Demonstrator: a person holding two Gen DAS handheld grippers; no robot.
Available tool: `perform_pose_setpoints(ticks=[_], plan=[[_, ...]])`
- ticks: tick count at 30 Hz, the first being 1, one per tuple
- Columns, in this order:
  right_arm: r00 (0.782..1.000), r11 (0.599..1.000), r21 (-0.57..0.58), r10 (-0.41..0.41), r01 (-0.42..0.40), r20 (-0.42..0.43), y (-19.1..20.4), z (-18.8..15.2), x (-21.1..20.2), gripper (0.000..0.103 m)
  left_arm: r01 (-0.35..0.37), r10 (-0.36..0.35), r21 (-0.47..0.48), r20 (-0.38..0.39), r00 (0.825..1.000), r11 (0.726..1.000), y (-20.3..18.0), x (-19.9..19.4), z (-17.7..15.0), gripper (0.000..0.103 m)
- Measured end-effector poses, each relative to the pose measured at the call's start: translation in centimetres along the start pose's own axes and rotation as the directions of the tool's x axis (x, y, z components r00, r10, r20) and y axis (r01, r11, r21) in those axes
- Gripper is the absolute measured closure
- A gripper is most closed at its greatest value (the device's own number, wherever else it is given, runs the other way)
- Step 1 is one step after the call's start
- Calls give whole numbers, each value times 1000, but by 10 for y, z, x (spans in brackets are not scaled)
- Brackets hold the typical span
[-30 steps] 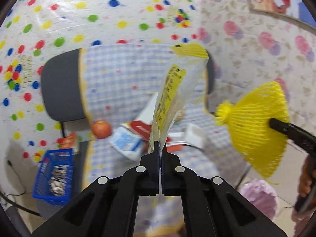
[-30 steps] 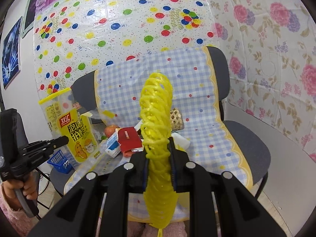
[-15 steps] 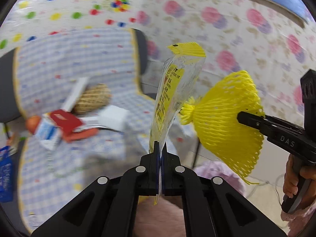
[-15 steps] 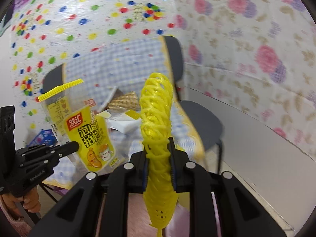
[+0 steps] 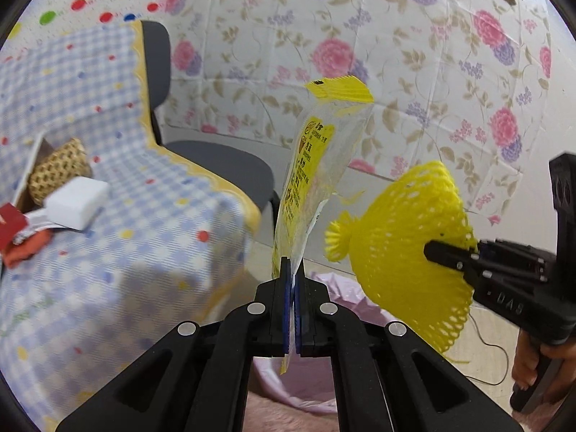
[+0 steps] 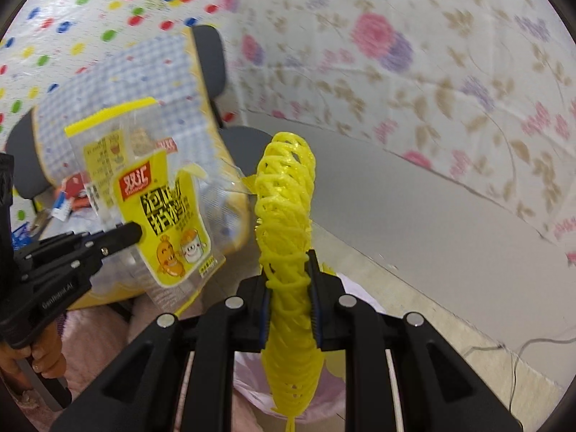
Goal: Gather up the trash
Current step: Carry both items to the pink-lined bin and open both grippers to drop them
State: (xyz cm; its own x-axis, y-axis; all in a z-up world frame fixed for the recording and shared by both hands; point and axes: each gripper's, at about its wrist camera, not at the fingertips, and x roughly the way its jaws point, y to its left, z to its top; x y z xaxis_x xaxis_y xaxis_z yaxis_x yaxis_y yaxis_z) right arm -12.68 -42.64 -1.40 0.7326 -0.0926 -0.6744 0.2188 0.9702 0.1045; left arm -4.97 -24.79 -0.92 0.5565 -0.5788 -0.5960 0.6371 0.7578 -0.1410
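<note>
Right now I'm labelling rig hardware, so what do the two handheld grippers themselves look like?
Both are matte black plastic with angular, strutted fingers, round silver bolt heads and blue pads on the inner faces. The left gripper shows small pale lettering along its body in the right wrist view; the right gripper carries pale letters in the left wrist view. Each has a pistol-style handle. No sleeves or cables on them are visible.

Room corner: wall papered with pink and purple flowers (image 5: 331, 57), meeting a white sheet with coloured dots (image 6: 108, 10). A dark grey chair (image 5: 223, 165) is draped with a blue-checked, yellow-edged cloth (image 5: 108, 187). Grey baseboard (image 6: 414, 201) above a pale floor (image 6: 478, 345), crossed by a thin cable.
</note>
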Motion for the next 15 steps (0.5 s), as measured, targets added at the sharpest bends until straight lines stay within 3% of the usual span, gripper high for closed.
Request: perform_pose_setpoints(ticks=[12, 13, 15], plan=[[986, 997, 64, -32, 43, -166, -30, -30, 72, 83, 47, -52, -30, -190, 980, 998, -14, 74, -9, 98], [984, 997, 63, -32, 44, -176, -31, -31, 76, 78, 53, -59, -34, -204, 977, 998, -13, 78, -10, 95], [980, 997, 57, -30, 43, -198, -32, -35, 87, 59, 47, -54, -34, -256, 965, 998, -12, 86, -11, 79]])
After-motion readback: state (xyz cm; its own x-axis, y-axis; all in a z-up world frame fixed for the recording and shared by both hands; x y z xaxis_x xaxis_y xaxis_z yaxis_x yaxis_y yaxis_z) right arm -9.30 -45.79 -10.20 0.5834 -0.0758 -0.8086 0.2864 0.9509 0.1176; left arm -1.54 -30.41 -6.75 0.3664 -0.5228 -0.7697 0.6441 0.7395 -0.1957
